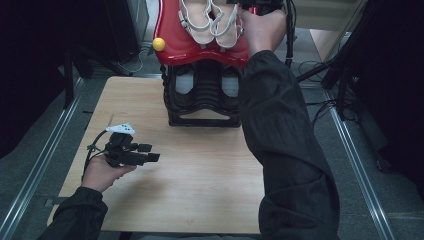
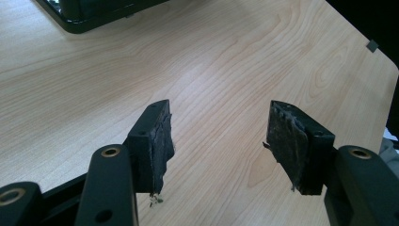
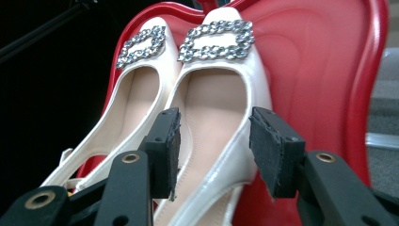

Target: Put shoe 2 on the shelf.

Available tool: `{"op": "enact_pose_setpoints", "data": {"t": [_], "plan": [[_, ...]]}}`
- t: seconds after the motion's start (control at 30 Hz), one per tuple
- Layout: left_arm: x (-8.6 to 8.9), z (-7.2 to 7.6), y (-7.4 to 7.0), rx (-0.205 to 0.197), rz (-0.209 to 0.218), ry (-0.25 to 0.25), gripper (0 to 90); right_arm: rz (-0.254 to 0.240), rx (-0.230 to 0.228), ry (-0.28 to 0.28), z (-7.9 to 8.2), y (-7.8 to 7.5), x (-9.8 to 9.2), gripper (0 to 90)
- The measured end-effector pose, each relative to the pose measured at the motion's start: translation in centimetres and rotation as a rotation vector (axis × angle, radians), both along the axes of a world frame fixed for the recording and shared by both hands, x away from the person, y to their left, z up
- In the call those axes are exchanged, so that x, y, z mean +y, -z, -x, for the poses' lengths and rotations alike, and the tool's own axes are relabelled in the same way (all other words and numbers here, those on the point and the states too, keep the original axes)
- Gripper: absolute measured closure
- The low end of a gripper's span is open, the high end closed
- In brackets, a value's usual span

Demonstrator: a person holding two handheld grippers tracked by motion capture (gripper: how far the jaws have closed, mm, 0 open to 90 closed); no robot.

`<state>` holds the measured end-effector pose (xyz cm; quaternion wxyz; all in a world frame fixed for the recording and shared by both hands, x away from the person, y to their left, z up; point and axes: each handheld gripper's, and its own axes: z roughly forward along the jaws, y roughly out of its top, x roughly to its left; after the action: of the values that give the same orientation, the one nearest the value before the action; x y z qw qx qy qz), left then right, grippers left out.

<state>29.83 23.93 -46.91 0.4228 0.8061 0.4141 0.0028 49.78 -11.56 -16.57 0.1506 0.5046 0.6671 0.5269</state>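
Note:
A pair of white shoes with rhinestone buckles lies on the red top shelf (image 1: 172, 47) of a shoe rack at the far edge of the table. In the right gripper view my right gripper (image 3: 214, 136) is open. Its pads stand on either side of the right-hand shoe (image 3: 216, 89) without pressing on it, and the other shoe (image 3: 141, 99) lies beside it. The hand that bears it (image 1: 262, 27) reaches over the shoes (image 1: 225, 25). My left gripper (image 1: 149, 152) hovers open over the table's near left part, with nothing between its pads (image 2: 160, 136).
Under the red shelf stand black lower tiers (image 1: 202, 102) with grey shoes tucked in. A yellow ball (image 1: 159, 44) sits at the shelf's left corner. The wooden table (image 1: 200, 175) spreads in front of the rack. Metal rails and cables run along both sides.

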Motion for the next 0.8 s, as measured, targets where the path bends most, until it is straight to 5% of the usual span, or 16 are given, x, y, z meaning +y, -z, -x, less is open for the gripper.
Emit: {"op": "enact_pose_setpoints", "data": {"t": [0.8], "plan": [[-0.6,-0.1,0.0,0.006,0.000,0.029,39.7,-0.008,0.018,0.067,1.1,3.2,-7.4,46.4]]}}
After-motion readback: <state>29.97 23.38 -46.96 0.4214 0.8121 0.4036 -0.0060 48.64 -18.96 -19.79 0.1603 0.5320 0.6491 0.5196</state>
